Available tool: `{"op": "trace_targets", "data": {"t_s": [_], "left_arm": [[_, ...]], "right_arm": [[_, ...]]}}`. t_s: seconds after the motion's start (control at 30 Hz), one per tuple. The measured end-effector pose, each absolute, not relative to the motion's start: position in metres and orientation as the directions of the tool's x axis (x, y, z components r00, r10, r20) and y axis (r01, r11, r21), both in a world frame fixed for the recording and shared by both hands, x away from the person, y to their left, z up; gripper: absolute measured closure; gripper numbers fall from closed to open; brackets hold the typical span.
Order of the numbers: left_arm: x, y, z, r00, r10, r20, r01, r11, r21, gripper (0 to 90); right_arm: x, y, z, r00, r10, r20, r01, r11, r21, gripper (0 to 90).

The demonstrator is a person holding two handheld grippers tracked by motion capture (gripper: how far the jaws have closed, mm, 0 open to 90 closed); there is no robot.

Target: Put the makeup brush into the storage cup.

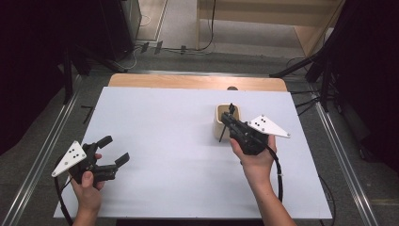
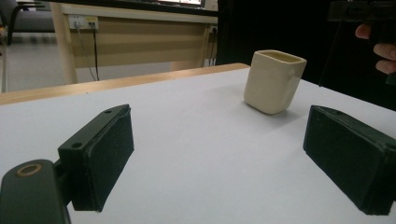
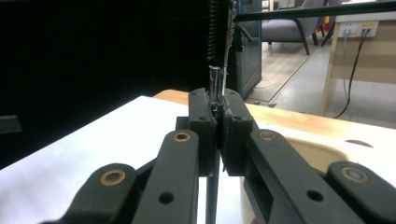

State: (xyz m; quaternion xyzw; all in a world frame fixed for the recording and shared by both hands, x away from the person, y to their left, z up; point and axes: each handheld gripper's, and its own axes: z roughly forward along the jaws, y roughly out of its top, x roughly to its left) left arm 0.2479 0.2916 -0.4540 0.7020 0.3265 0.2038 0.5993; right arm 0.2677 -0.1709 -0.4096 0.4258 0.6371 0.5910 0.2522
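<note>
My right gripper is clamped on a thin black pen, long axis near upright, just over the cream square ceramic cup. Left gripper gapes empty, well apart.

White-topped table, wooden edge, grey floor, pale wooden furniture, dark surroundings

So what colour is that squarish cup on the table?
The cup is a plain cream or pale beige with no pattern; it shows best in the left gripper view.

Matt cream ceramic-looking cup, smooth white tabletop, shiny metal pen tip
</note>
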Motion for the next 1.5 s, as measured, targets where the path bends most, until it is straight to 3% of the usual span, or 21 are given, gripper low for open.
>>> {"op": "trace_targets", "data": {"t_s": [1.5], "left_arm": [[0.237,0.335,-0.466,0.653,0.746,-0.131,0.243,-0.042,0.969,9.4]], "right_arm": [[0.306,-0.200,-0.362,-0.434,0.892,0.126,0.152,-0.066,0.986,86.6]]}}
